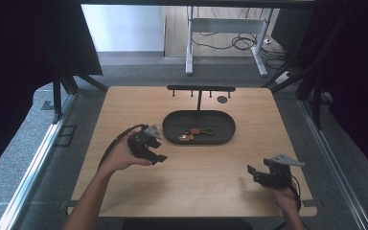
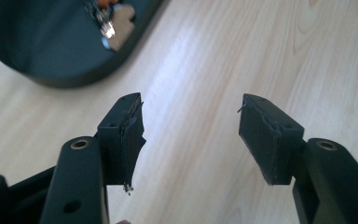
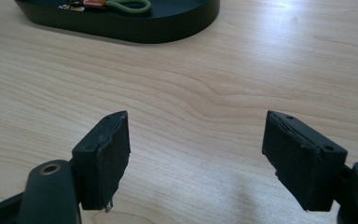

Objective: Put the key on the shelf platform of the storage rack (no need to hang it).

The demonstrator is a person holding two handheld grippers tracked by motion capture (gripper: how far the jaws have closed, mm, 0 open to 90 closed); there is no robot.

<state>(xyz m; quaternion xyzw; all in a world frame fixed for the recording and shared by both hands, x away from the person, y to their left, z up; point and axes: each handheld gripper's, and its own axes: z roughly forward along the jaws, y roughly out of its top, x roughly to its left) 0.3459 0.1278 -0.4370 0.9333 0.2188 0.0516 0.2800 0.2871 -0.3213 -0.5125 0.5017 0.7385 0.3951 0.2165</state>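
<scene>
— Where's the key ring from where you stand?

— Lying in the dark oval tray [image 1: 172,128], toward the far middle of the wooden table [image 1: 196,182]. The key ring [image 1: 195,132] sits near the tray's centre: a green loop on the right, an orange piece in the middle, metal bits at the left end. From the left gripper view I can see a tan tag and some shiny metal of it [image 2: 114,29] against the tray wall [image 2: 51,56].

— And the left gripper?

— The left gripper [image 1: 154,152] is held over the table just to the left of the tray, near its left end. Its jaws stand well apart with only bare wood between them; nothing is held.

— The right one?

— The right gripper [image 1: 256,173] is at the near right of the table, well apart from the tray. Its jaws are spread wide too, and the gap shows only table grain. From the right gripper view the tray's edge [image 3: 168,28] lies far ahead, with the green loop [image 3: 130,5] of the key ring at the top.

— Anything behind the tray?

— A black rack with small pegs [image 1: 200,89] stands at the far edge.
</scene>
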